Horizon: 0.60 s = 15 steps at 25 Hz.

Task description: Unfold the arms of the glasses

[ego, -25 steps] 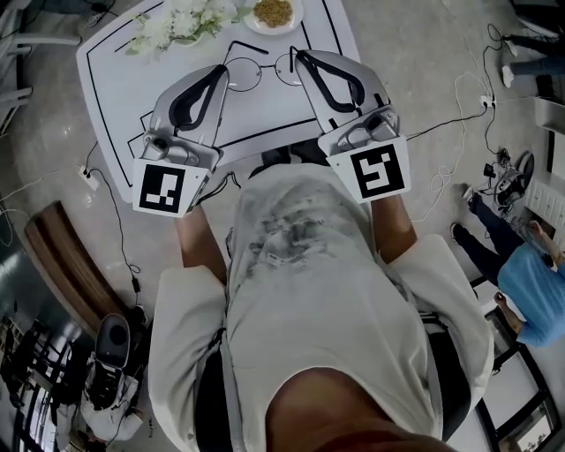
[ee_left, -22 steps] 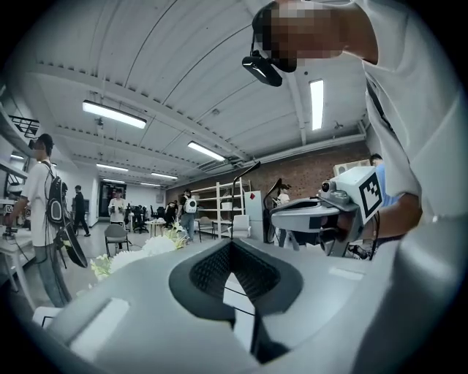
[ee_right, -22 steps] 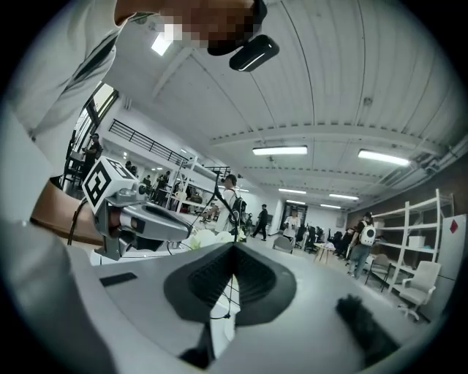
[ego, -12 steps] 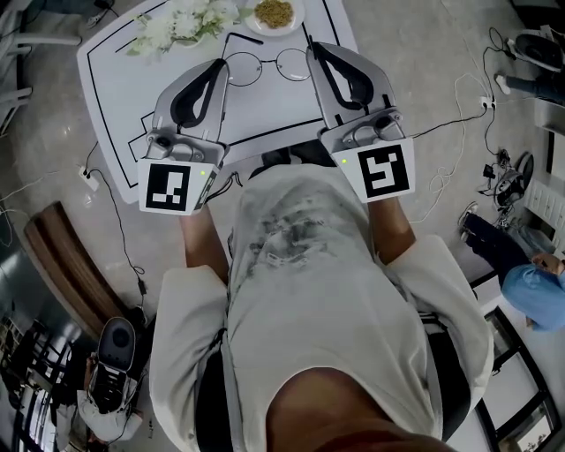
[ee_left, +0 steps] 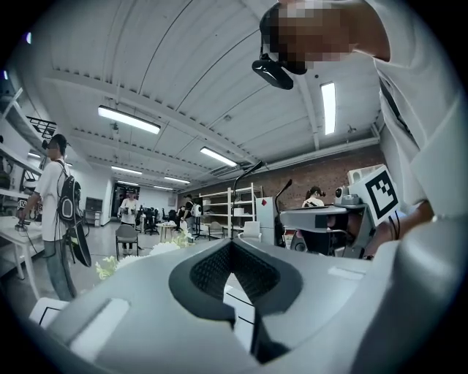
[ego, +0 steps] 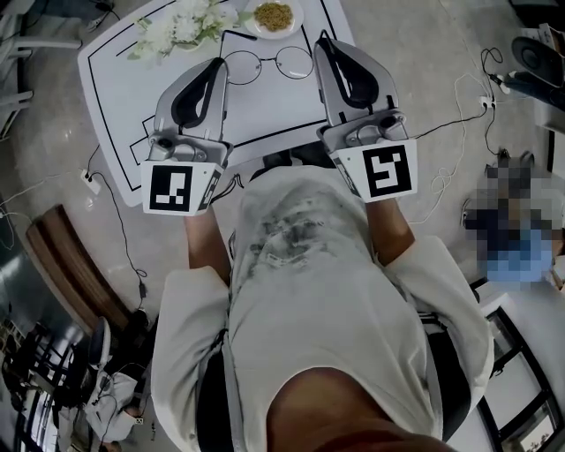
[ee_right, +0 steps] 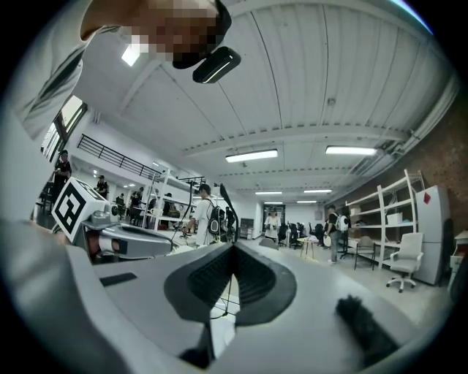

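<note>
Lying on a white table (ego: 265, 110), round wire-rimmed glasses (ego: 268, 62) sit between two clenched grippers.

The left gripper (ego: 219, 65) is just beside one lens and the right gripper (ego: 320, 41) is near the other. Whether either touches the frame cannot be told. Each gripper's own view shows its jaws pressed together at the tips with nothing between them. Black lines mark the tabletop. At its far edge, beyond the glasses, lie white flowers (ego: 181, 22) and a plate (ego: 274, 13) of brown grainy food. Cables (ego: 459, 115) trail over the grey floor around the table. The gripper views show a large hall with a ribbed ceiling, strip lights, open shelving, a brick wall and several standing people.
</note>
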Motion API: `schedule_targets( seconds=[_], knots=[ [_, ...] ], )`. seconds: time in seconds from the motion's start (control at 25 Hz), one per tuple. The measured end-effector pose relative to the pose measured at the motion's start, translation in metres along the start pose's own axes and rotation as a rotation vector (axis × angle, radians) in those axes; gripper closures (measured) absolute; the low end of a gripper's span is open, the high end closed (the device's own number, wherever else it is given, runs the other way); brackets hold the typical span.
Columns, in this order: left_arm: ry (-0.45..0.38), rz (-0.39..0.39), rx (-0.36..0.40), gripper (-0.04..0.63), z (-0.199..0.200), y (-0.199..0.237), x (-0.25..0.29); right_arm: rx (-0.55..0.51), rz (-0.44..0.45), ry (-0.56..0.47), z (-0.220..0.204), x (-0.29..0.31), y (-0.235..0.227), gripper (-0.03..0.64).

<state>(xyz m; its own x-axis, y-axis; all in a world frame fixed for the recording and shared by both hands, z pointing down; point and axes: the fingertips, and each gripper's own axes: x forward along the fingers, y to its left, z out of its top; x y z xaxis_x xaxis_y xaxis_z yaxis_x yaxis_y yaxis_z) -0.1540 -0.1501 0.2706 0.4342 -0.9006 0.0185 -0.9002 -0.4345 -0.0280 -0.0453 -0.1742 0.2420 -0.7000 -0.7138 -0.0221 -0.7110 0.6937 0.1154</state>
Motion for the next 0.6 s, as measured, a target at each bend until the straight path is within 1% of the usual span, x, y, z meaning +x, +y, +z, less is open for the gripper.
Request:
schedule_targets(
  seconds=[0.28, 0.6],
  knots=[
    [-0.019, 0.017, -0.024, 0.589, 0.005, 0.003, 0.002, 0.004, -0.049, -0.020, 0.004, 0.001, -0.007, 0.600],
    [-0.019, 0.038, -0.039, 0.589, 0.009, 0.005, 0.003, 0.001, -0.077, -0.025, 0.007, 0.001, -0.011, 0.600]
  ],
)
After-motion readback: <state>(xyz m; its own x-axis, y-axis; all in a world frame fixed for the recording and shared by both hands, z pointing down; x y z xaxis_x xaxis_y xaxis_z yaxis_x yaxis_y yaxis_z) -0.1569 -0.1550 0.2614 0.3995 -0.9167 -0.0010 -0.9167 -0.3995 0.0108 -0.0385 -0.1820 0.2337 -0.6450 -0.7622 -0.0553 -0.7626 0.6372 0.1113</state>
